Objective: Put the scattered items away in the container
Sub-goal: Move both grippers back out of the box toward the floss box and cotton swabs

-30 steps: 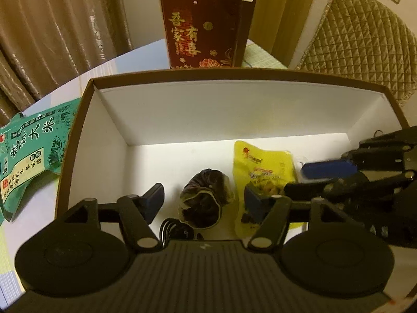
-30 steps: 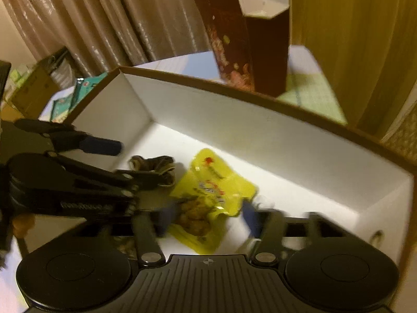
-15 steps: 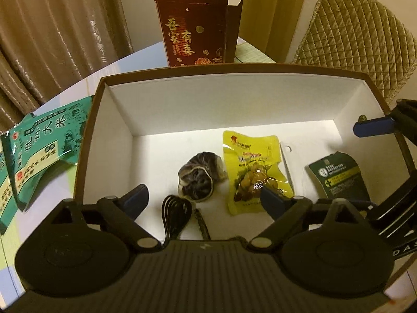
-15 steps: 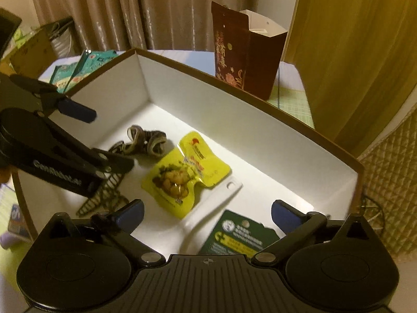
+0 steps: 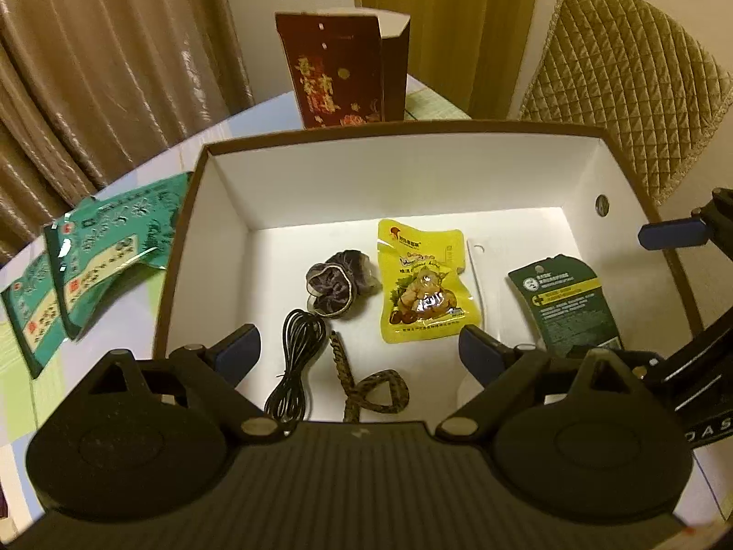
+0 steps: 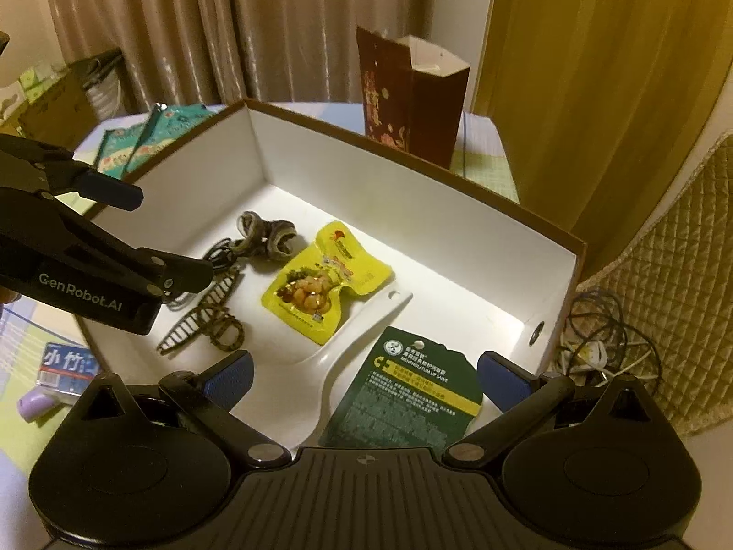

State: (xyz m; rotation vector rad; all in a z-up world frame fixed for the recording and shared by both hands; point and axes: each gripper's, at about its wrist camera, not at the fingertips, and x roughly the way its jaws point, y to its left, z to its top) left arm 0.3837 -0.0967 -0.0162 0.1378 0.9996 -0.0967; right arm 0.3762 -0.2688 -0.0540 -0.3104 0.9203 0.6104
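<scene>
A brown box with white walls (image 5: 320, 192) (image 6: 412, 211) holds a yellow snack pouch (image 5: 423, 282) (image 6: 323, 288), a dark scrunchie (image 5: 339, 284) (image 6: 268, 236), a black cable (image 5: 293, 366), a brown hair clip (image 5: 366, 387) (image 6: 201, 323), a white scoop (image 6: 362, 348) and a green salve card (image 5: 570, 305) (image 6: 412, 396). My left gripper (image 5: 359, 353) is open and empty above the box's near side. My right gripper (image 6: 364, 376) is open and empty above the green card.
Green rice packets (image 5: 91, 247) (image 6: 155, 137) lie left of the box. A dark red paper bag (image 5: 339, 73) (image 6: 407, 101) stands behind it. A blue packet (image 6: 66, 366) and a lilac item (image 6: 34, 403) lie on the table. A quilted chair back (image 5: 618, 73) and floor cables (image 6: 604, 339) are on the right.
Both grippers have opened wide and drawn up and back from the box. The green salve card now lies free in the box. More of the box floor shows.
</scene>
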